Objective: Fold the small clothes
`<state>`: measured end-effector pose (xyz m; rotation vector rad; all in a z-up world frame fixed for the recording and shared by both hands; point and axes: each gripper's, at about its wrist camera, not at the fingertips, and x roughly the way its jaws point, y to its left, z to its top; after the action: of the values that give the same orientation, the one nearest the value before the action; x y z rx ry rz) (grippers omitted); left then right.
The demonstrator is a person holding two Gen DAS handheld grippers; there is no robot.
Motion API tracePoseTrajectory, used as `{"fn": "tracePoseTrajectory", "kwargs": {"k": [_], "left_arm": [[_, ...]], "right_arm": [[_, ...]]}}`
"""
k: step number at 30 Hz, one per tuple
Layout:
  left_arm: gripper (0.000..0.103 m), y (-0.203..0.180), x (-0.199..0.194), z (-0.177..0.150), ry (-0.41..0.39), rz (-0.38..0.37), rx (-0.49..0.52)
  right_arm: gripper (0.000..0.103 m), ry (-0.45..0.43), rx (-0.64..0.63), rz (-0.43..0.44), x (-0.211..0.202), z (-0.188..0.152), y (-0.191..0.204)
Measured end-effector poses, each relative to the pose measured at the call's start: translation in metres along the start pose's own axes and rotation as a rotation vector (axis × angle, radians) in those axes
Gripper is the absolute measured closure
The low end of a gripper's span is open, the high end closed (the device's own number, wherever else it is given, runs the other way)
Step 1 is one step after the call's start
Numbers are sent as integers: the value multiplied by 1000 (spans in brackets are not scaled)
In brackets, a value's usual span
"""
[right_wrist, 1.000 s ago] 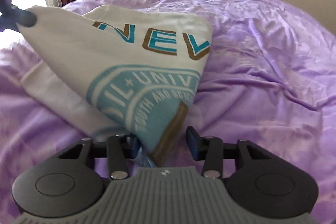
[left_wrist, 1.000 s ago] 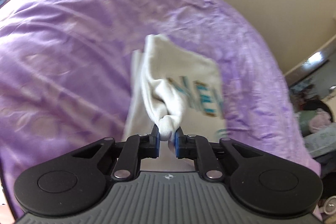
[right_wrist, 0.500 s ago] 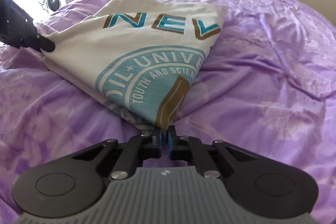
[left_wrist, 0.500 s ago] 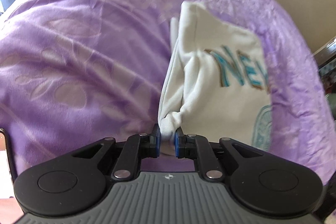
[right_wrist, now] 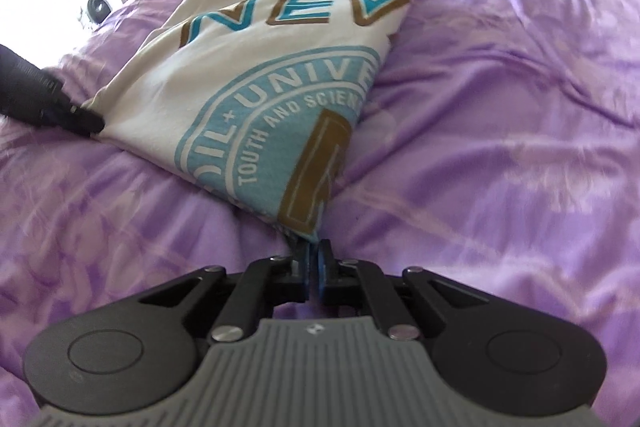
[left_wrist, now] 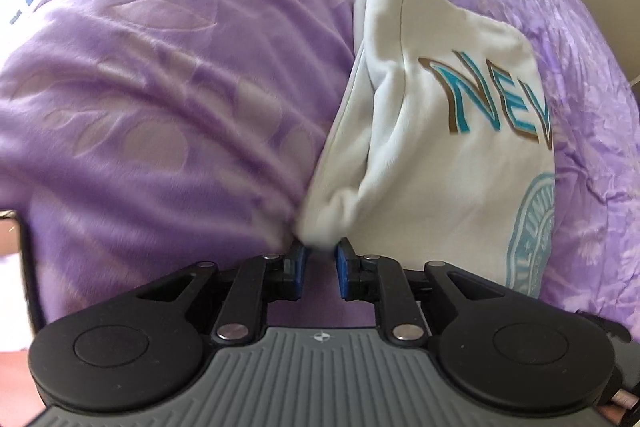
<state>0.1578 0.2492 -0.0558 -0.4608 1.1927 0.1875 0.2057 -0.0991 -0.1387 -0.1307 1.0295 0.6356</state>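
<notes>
Folded white shirt (right_wrist: pixel 256 75), flat on purple bedspread (right_wrist: pixel 500 99), long axis running away from both grippers: right gripper (right_wrist: pixel 314 251) pinched its near corner; left gripper (left_wrist: pixel 320 255), slightly parted, gripped another.

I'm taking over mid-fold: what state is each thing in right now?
T-shirt: folded, lying on the bedspread, two near corners pinched.
Left gripper: fingers slightly apart, bunched white corner between the tips.
Right gripper: shut on the printed corner.
Purple bedspread: wrinkled under the shirt.
</notes>
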Motion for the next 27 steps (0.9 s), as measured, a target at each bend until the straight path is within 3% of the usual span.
{"fn": "tracePoseTrajectory", "kwargs": {"k": [4, 7, 8, 13, 17, 19, 23, 24, 25, 26, 27], "left_arm": [[85, 1, -16, -6, 19, 20, 19], [84, -4, -36, -5, 14, 17, 71], [82, -8, -43, -2, 1, 16, 97], [68, -24, -67, 25, -124, -26, 152], [53, -26, -51, 58, -174, -148, 84], [51, -26, -33, 73, -161, -194, 39], [51, -19, 2, 94, -127, -214, -45], [53, -16, 10, 98, -120, -218, -58], [64, -15, 17, 100, -115, -228, -61], [83, -14, 22, 102, -114, -237, -60], [90, -13, 25, 103, -121, -239, -56]], "right_arm": [[102, -32, 26, -23, -16, 3, -5], [88, -82, 58, -44, -31, 12, -12], [83, -102, 72, -47, -35, 15, -15], [80, -175, 115, -27, -47, 33, -24], [72, -190, 108, -20, -42, 48, -24], [70, -203, 102, -13, -42, 56, -26], [66, -219, 105, -10, -35, 67, -33], [66, -220, 107, -12, -33, 70, -35], [66, -221, 110, -13, -31, 72, -38], [65, -223, 113, -14, -28, 74, -40], [65, -224, 115, -17, -26, 75, -42]]}}
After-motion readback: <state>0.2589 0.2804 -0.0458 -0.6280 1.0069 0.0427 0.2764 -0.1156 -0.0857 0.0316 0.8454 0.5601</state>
